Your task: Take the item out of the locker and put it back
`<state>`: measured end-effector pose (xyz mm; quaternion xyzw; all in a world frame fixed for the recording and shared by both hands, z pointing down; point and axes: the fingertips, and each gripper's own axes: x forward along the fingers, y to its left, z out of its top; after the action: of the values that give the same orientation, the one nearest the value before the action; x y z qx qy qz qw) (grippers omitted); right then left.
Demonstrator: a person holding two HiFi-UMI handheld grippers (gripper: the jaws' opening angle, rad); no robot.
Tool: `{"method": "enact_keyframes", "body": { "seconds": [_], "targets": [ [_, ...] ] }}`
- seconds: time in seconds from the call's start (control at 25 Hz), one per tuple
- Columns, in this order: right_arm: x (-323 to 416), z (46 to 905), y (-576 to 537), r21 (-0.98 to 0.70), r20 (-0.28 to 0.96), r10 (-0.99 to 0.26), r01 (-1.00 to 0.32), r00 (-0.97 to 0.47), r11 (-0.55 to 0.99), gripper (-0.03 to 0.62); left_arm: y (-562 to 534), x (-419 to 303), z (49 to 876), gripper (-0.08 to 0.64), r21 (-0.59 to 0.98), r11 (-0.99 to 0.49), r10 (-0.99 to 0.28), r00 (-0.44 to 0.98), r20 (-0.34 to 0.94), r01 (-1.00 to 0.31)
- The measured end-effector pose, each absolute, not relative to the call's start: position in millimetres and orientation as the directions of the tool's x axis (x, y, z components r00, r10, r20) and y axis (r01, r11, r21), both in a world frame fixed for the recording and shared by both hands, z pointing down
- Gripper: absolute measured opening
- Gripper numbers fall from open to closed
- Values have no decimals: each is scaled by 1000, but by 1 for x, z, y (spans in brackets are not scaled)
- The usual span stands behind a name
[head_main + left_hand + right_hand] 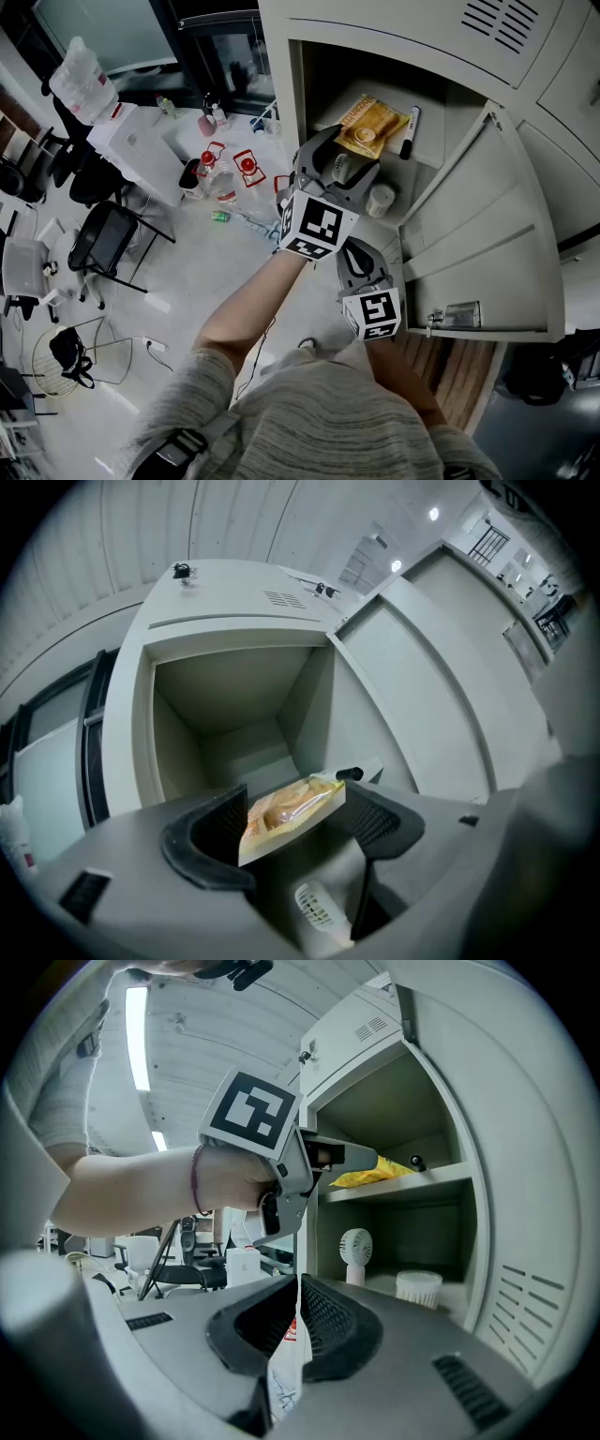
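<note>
Left tool [296, 816] is pinching the yellow snack packet [289, 807] between its jaws, holding it right over the locker's [302, 86] upper shelf [405, 1181], next to a black marker [410, 132]. Right tool [292, 1320] is hanging lower down, jaws almost together, squeezing a thin white wrapper [285, 1374].
</note>
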<state>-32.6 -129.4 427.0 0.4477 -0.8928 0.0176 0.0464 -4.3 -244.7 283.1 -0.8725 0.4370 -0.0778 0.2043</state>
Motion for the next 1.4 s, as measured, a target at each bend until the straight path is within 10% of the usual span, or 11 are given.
{"method": "enact_keyframes", "body": {
  "seconds": [0.64, 1.08, 1.4],
  "targets": [
    [-37, 418, -122, 25, 79, -803, -804, -591, 594, 26, -208, -27, 278, 306, -317, -579, -769, 632, -93, -751],
    [-36, 404, -116, 27, 46, -816, -816, -576, 578, 26, -177, -53, 291, 52, -268, -574, -780, 616, -107, -774],
    [-42, 390, -110, 24, 16, -819, -819, -573, 573, 26, -158, -64, 313, 8, -242, -590, -780, 621, -76, -770]
  ]
}}
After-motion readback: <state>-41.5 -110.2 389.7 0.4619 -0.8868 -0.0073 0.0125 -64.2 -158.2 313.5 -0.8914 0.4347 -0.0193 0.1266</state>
